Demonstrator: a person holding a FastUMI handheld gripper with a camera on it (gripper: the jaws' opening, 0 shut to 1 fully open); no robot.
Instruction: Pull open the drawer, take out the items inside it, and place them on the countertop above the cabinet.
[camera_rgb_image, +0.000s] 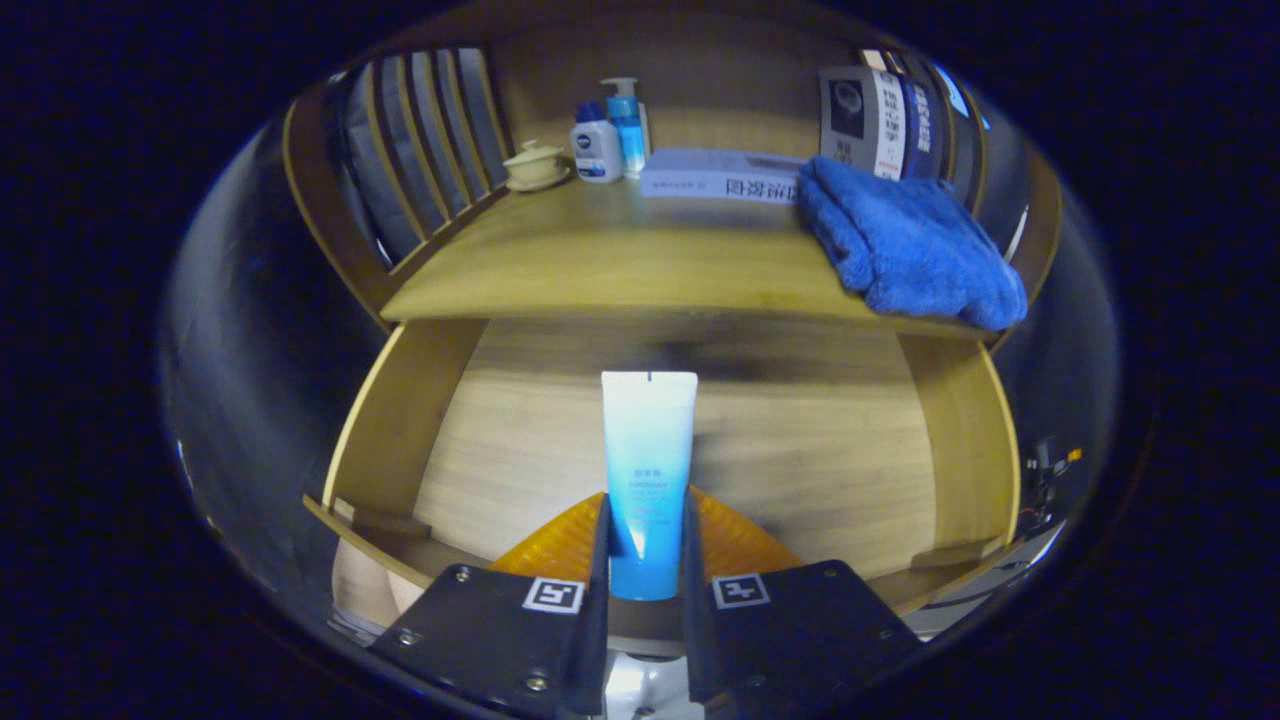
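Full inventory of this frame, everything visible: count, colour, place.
tube: 1, white fading to blue, clamped between the claw's fingers, over the open drawer
drawer: 1, light wood, pulled open under the countertop
countertop: 1, wood, above the drawer
towel: 1, blue, on the countertop to the right, overhanging its front edge
box: 1, pale, lying flat at the countertop's back
bottles: 2, one white with blue cap, one blue pump, at the back
lidded cup: 1, cream, on a saucer beside the bottles
claw: 1, shut on the tube
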